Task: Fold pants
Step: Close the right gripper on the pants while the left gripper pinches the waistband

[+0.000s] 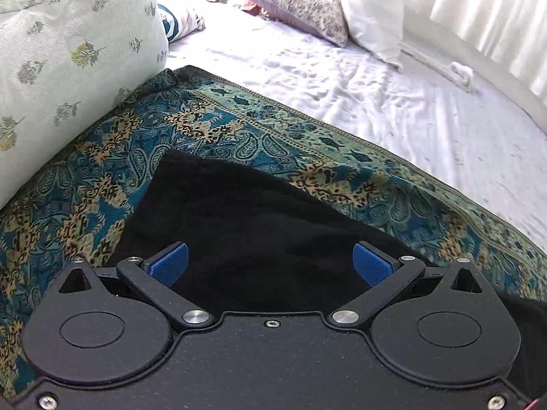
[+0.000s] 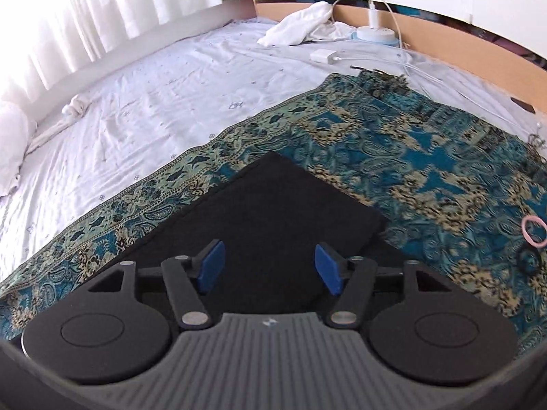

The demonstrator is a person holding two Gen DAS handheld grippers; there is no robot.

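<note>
Black pants (image 2: 273,218) lie on the paisley throw (image 2: 427,157) covering the bed (image 2: 143,95), apparently already folded. Both the left gripper (image 1: 270,263) and right gripper (image 2: 270,266) hover directly above them, fingers spread wide, holding nothing; neither seems nearer.

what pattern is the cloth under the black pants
Teal and tan paisley on the cloth beneath the pants; clearest in the right wrist view.

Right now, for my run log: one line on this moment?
task: fold pants | pants: flat on shawl | left gripper: open, above pants | right gripper: open, above pants
</note>
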